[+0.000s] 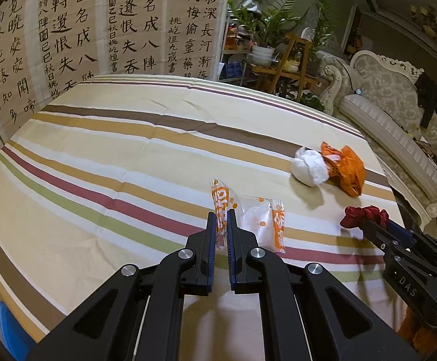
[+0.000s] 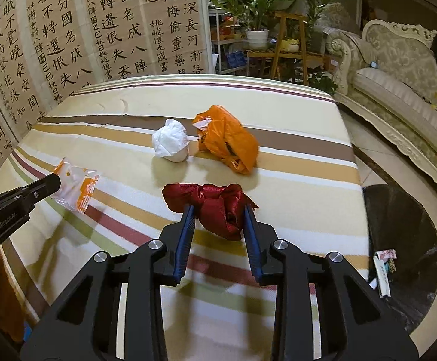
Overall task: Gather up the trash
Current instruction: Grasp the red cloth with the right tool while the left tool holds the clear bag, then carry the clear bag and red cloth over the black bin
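My left gripper (image 1: pixel 221 215) is shut on the edge of a clear wrapper with orange print (image 1: pixel 257 222), held just above the striped tablecloth; the wrapper also shows in the right wrist view (image 2: pixel 77 188). My right gripper (image 2: pixel 220 210) is shut on a crumpled dark red cloth (image 2: pixel 215 206), which also shows in the left wrist view (image 1: pixel 364 215). A white crumpled wad (image 2: pixel 170 141) and an orange plastic bag (image 2: pixel 229 140) lie side by side on the table beyond both grippers.
The table with the striped cloth (image 2: pixel 293 180) ends at the right. A black-lined bin (image 2: pixel 404 240) with some trash stands on the floor by that edge. A calligraphy screen (image 1: pixel 68 30), plants and an ornate sofa (image 1: pixel 383 96) stand behind.
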### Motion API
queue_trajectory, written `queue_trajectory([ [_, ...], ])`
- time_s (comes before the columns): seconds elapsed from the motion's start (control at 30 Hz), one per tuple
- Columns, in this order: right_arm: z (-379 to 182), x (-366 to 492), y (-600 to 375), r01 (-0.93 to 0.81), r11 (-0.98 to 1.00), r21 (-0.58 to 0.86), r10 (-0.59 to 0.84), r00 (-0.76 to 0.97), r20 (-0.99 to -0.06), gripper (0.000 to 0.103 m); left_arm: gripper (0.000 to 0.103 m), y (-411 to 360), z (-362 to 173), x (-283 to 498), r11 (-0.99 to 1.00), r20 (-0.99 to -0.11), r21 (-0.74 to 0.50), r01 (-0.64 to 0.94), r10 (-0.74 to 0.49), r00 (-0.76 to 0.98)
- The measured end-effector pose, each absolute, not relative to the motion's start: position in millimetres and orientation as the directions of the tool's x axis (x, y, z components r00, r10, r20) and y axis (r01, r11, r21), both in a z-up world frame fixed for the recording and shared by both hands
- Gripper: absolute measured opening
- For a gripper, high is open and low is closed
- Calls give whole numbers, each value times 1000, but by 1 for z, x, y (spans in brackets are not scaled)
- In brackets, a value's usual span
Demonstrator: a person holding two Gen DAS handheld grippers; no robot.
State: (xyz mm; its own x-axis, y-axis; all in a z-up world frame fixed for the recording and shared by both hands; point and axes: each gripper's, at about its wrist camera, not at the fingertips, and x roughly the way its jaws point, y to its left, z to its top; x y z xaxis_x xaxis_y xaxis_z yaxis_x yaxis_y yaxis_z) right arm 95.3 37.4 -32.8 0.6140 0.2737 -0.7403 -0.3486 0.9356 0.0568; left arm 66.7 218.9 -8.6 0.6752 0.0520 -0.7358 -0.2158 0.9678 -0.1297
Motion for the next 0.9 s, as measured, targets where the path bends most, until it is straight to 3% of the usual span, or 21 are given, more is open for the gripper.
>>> queue_trajectory([
  [0.9,-6,47,-83,-142,986,85,163,739,-654,31,8,93,13,42,996,-679,-81,31,-78,730],
])
